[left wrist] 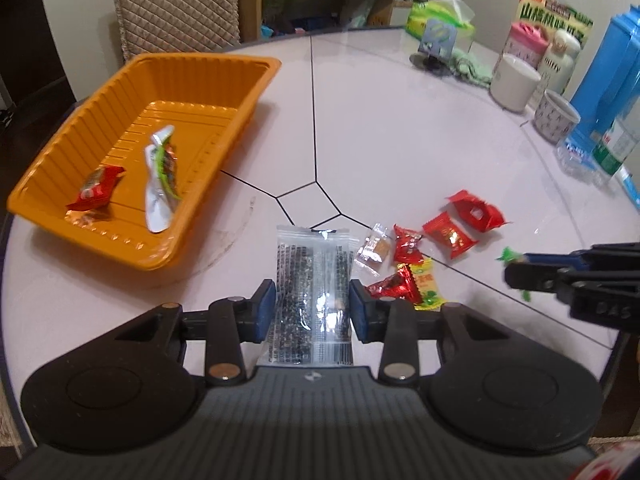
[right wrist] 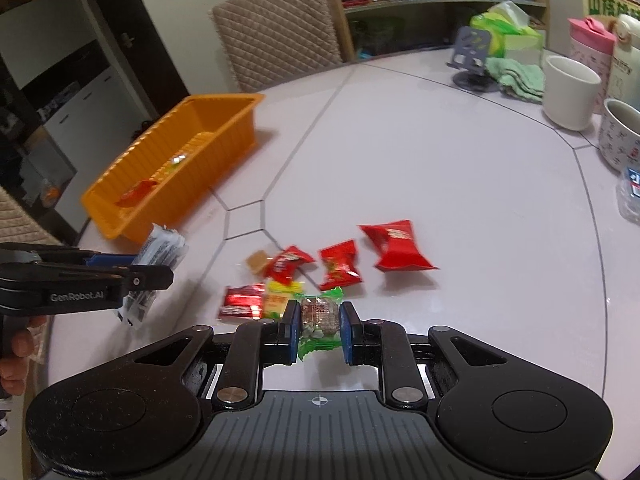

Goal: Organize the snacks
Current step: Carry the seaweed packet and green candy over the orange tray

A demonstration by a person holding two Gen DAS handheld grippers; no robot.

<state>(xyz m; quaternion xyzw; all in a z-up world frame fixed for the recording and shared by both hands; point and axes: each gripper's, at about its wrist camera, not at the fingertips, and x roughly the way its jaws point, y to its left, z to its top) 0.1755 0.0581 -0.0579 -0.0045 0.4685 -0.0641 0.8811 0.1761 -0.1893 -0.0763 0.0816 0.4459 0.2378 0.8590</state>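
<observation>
My left gripper [left wrist: 313,304] is shut on a clear packet of dark seeds [left wrist: 310,280], held above the table. The same packet [right wrist: 158,258] shows in the right wrist view at the left, in the left gripper [right wrist: 152,270]. My right gripper [right wrist: 319,320] is shut on a green-wrapped candy [right wrist: 320,312]; it appears at the right in the left wrist view as the right gripper [left wrist: 516,268]. The orange tray [left wrist: 224,120] at the left holds a red snack [left wrist: 96,190] and a silver-green pouch [left wrist: 162,176]. Several red and yellow snacks [left wrist: 450,236] lie loose on the table.
White mugs [left wrist: 514,82], a pink jar, a bottle and blue boxes [left wrist: 604,80] stand along the table's right edge. A phone stand [left wrist: 436,46], green cloth and tissue pack sit at the back. A quilted chair [left wrist: 176,8] is behind the tray. A person's fingers [right wrist: 16,344] hold the left gripper.
</observation>
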